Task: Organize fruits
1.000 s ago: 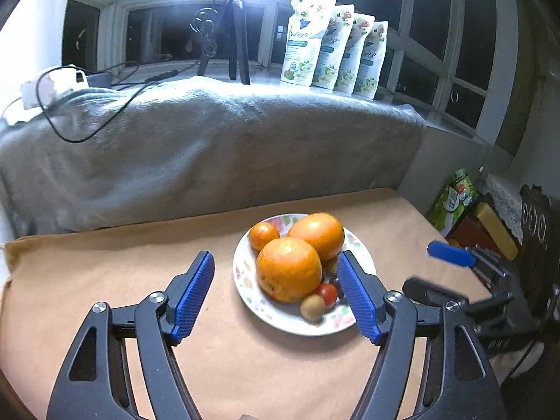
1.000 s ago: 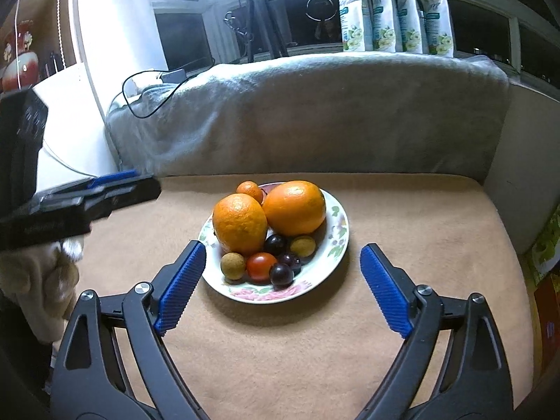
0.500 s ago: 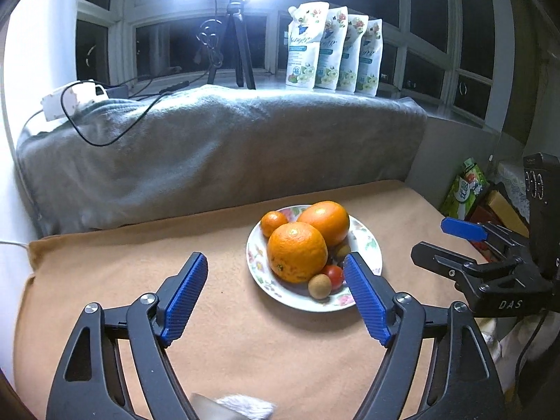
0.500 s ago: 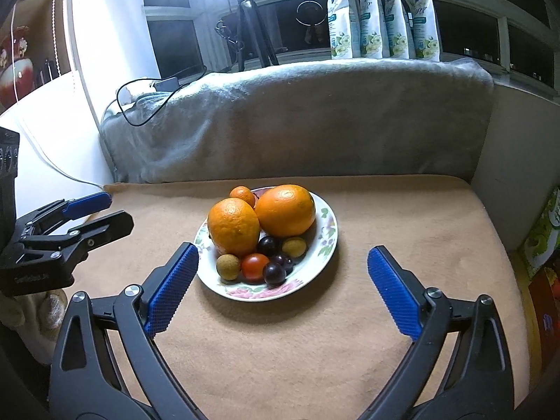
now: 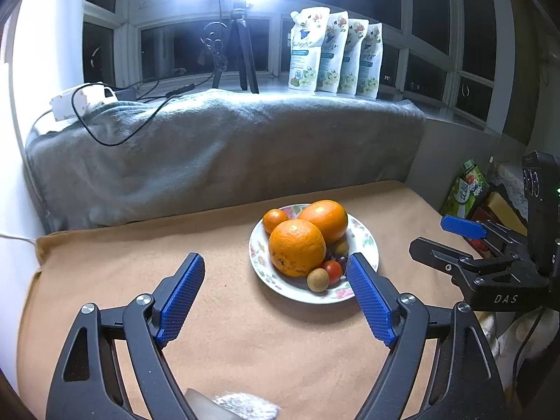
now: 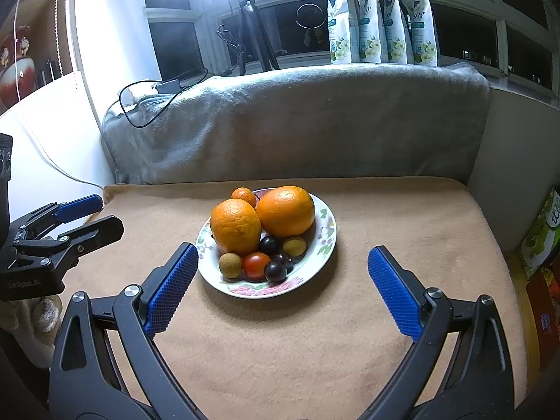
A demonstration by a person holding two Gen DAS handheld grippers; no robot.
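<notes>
A flowered plate [image 5: 369, 245] [image 6: 327, 241] stands on the tan cloth. It holds two big oranges [image 6: 235, 225] [image 6: 285, 211], a small mandarin [image 6: 244, 196], a red tomato [image 6: 255, 265], dark grapes [image 6: 275, 270] and brown longans [image 6: 230, 265]. My left gripper [image 5: 274, 259] hovers short of the plate's near left side, its jaws opening with nothing between them. My right gripper [image 6: 282, 248] is open and empty, its blue pads wide on either side of the plate's near edge. Each gripper shows at the edge of the other's view: the right gripper [image 5: 451, 241], the left gripper [image 6: 94, 217].
A grey blanket [image 6: 297, 122] covers the ledge behind the cloth. Above it stand several white pouches [image 5: 332, 52], a tripod [image 5: 241, 45] and a black cable [image 5: 115, 129]. Boxes [image 5: 465, 189] crowd the right edge. Something pale [image 5: 231, 406] lies below the left gripper.
The left gripper has drawn back from the plate, which now looks smaller and farther off, and its jaws have spread. The right jaws have widened a little.
</notes>
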